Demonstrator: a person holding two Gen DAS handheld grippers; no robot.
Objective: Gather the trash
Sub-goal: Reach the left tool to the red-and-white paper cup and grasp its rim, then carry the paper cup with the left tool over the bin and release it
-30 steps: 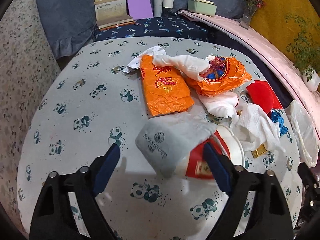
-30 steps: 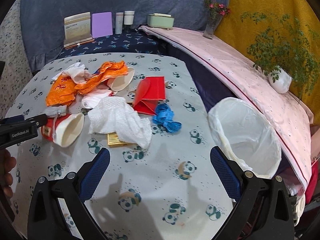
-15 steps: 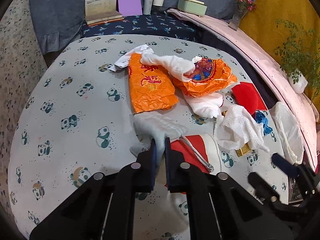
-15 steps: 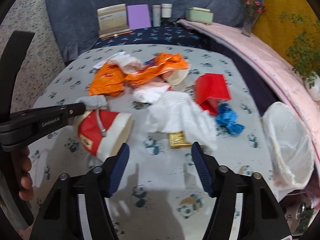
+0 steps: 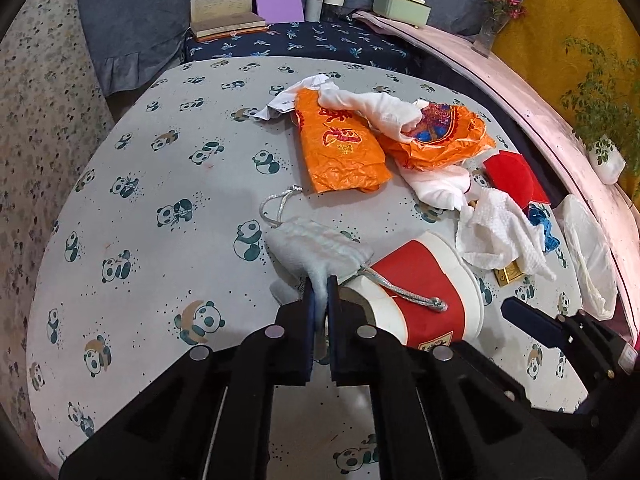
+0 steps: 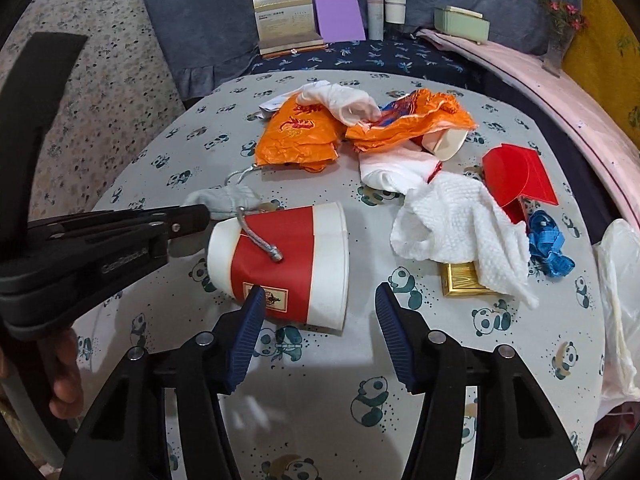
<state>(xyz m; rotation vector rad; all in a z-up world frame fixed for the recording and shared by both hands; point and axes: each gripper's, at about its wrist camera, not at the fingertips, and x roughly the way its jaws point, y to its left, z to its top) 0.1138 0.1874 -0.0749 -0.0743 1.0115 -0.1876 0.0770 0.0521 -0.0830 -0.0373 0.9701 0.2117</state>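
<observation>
The left gripper (image 5: 320, 300) is clamped on the grey pouch (image 5: 316, 246), whose cord (image 5: 404, 292) drapes over the red cup (image 5: 424, 292) lying just right of it. The right gripper (image 6: 320, 316) stands half open, straddling the cup's rim end without touching. Only its view shows another cup (image 6: 448, 142) under the orange wrappers (image 6: 352, 130) beyond.

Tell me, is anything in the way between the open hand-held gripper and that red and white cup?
Nothing visible blocks it. The right hand-held gripper is open right in front of the cup, which lies on its side. Only a silver cord from the gray pouch, pinched by the left hand-held gripper, drapes over the cup.
</observation>
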